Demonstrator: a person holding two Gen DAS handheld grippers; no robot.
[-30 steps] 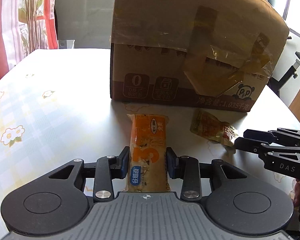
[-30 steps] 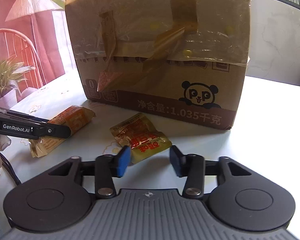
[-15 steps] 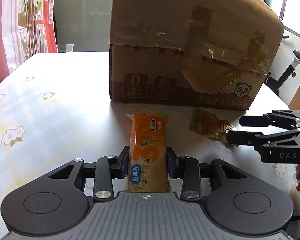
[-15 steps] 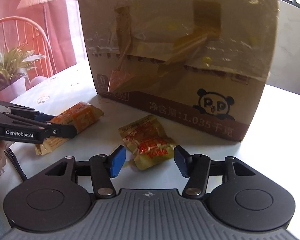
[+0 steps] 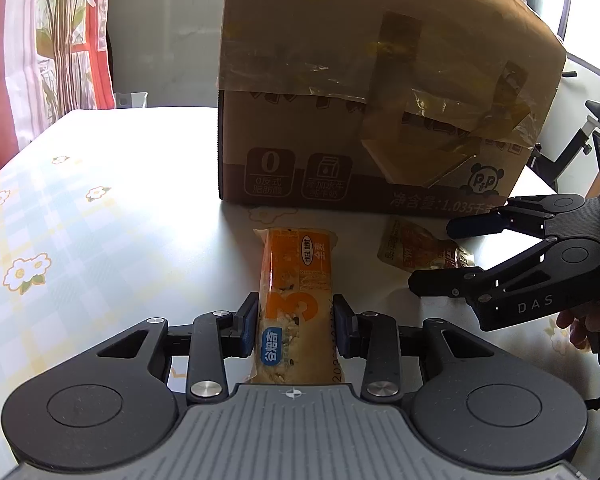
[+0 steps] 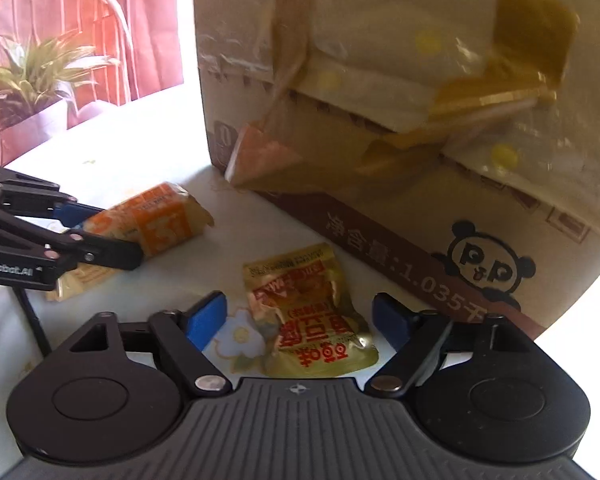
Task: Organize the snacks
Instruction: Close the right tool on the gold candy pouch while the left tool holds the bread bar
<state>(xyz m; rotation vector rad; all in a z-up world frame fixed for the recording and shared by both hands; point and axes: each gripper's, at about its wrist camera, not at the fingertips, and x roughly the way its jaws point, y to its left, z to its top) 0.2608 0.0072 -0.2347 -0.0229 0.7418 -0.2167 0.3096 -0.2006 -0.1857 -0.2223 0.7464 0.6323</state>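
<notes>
Left tool pinches the orange snack bar across its near half, blue pads pressed on both long sides. Bar lies flat on the table, lengthwise along the tool, far end pointing at the cardboard box but not touching it. In the right wrist view the same bar sits left of the pouch, with the left tool clamped on it.

Right tool spread wide, fingers either side of the yellow snack pouch. Pouch lies crumpled on the table, between the two blue pads, closer to the right-hand pad, touching neither. Box stands just behind the pouch, panda logo on its lower edge.

From the left wrist view the pouch sits right of the bar, near the box's base, and the right tool has one finger beyond it and one in front.
</notes>
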